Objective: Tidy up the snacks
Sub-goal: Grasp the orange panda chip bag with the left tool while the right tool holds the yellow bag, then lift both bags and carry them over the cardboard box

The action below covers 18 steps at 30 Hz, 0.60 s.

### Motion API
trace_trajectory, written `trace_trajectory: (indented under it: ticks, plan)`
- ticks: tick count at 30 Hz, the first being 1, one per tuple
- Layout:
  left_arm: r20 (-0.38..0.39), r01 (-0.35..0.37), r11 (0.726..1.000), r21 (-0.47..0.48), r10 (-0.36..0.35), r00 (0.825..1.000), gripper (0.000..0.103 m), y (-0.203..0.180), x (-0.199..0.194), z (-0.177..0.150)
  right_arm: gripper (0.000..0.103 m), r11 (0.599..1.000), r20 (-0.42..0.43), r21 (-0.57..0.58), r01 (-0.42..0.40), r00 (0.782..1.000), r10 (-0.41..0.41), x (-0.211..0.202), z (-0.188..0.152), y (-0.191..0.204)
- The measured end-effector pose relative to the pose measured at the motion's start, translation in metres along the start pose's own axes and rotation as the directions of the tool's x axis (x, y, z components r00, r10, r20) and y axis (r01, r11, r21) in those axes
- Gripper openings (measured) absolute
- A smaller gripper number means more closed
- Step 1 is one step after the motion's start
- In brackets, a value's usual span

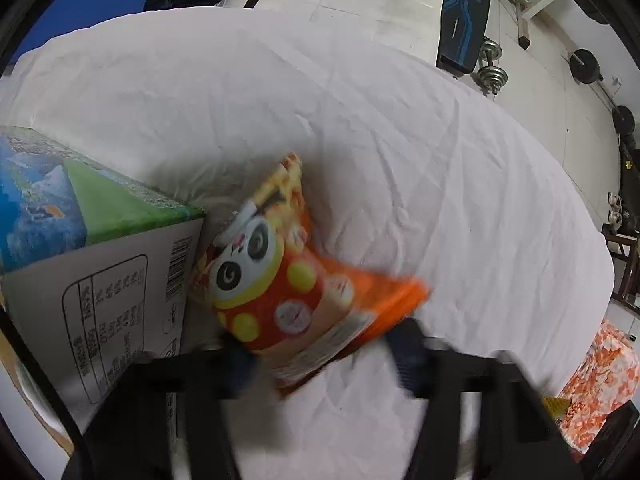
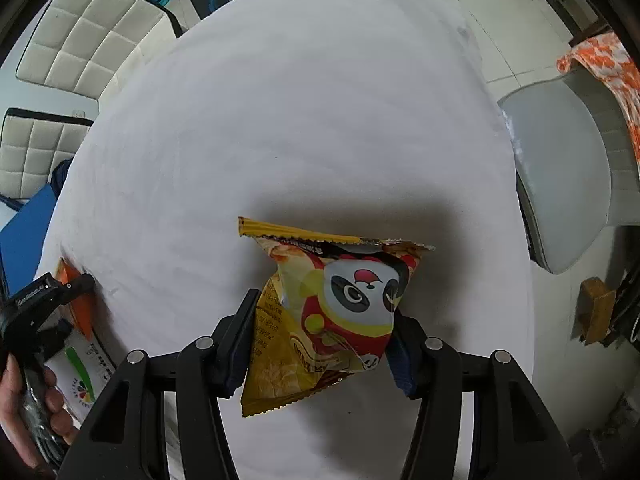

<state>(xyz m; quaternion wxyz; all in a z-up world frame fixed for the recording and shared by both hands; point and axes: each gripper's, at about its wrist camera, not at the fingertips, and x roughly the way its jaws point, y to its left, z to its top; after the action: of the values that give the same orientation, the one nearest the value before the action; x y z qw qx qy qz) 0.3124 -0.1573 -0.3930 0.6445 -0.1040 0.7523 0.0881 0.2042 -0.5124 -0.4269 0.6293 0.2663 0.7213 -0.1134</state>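
Note:
In the left wrist view an orange snack bag with a panda (image 1: 288, 284) lies on the white cloth beside a cardboard box (image 1: 100, 264). My left gripper (image 1: 324, 360) stands open around the bag's near end, blurred by motion. In the right wrist view my right gripper (image 2: 320, 344) is shut on a yellow panda snack bag (image 2: 332, 312), held above the cloth. At the far left of that view the left gripper (image 2: 52, 292) appears in a hand (image 2: 24, 408), with the orange bag (image 2: 80, 312) and the box (image 2: 84, 376) beside it.
The white cloth (image 2: 304, 120) covers a round table. A grey chair (image 2: 568, 184) with an orange patterned cloth (image 2: 612, 68) stands to the right. White padded chairs (image 2: 88, 28) stand at the far left. Dumbbells (image 1: 492, 68) and a bench (image 1: 464, 16) lie beyond the table.

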Motion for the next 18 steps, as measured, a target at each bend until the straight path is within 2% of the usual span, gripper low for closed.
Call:
trace_trajectory:
  ticks: [2, 8, 13, 16, 18]
  plan:
    - [0.003, 0.003, 1.000, 0.001, -0.003, 1.000, 0.031, 0.002, -0.002, -0.005, 0.059, 1.000, 0.003, -0.011, -0.001, 1.000, 0.001, 0.001, -0.002, 0.003]
    - [0.010, 0.084, 0.996, 0.035, -0.084, 0.996, 0.030, 0.004, -0.004, -0.026, 0.058, 0.998, 0.010, -0.056, 0.008, 1.000, -0.007, -0.001, -0.006, 0.015]
    - [-0.019, 0.122, 0.974, 0.190, -0.120, 0.993, 0.030, -0.021, -0.002, -0.085, 0.058, 0.996, 0.020, -0.090, 0.029, 0.999, -0.027, -0.003, -0.009, 0.023]
    - [-0.069, 0.172, 0.956, 0.239, -0.159, 0.985, 0.030, -0.033, 0.004, -0.121, 0.058, 0.995, 0.021, -0.095, 0.031, 0.999, -0.029, -0.004, -0.010, 0.023]
    - [-0.070, 0.182, 0.945, 0.270, -0.169, 0.983, 0.030, -0.037, 0.001, -0.138, 0.058, 0.995, 0.023, -0.094, 0.032, 0.999, -0.030, -0.005, -0.011, 0.022]
